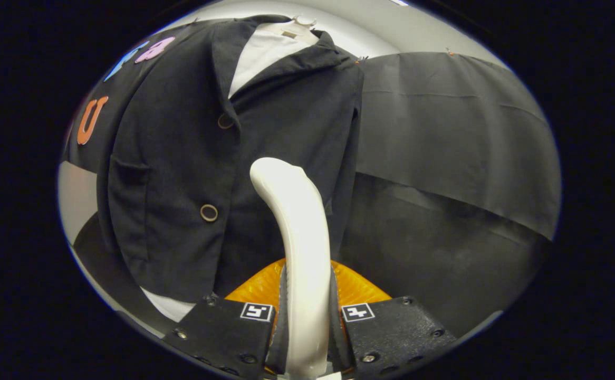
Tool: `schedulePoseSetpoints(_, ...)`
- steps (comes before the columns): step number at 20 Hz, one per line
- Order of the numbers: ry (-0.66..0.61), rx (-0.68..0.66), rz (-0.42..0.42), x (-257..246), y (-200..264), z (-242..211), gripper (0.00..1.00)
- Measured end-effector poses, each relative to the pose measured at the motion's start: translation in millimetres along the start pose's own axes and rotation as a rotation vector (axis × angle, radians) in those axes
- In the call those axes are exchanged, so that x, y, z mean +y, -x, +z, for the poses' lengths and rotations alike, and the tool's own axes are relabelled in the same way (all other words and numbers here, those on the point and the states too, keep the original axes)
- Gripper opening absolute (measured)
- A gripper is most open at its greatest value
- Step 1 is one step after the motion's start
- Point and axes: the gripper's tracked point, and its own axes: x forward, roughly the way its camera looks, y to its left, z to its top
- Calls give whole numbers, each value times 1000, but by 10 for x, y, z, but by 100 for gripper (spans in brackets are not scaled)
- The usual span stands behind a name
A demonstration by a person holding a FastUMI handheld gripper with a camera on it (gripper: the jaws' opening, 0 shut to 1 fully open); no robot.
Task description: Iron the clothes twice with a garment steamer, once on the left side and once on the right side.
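A black jacket (191,158) hangs on a hanger (302,24) over a white shirt (262,55), just ahead of my fingers and a little to their left. It has round buttons (209,212) down the front. My gripper (307,316) is shut on the white handle of the garment steamer (299,227), which rises between both fingers and curves toward the jacket's right half. The steamer's head points at the cloth; whether it touches is hidden. An orange part (355,287) of the steamer shows behind the fingers.
Black cloth (444,132) drapes the booth wall to the right of the jacket. A pale wall band (75,195) shows left of the jacket, and the white shirt's hem (167,306) hangs below the jacket.
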Motion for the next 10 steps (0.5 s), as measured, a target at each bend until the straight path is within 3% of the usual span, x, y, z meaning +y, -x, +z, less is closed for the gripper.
schedulePoseSetpoints(10, 30, 131, 14, 139, -61, -628, 34)
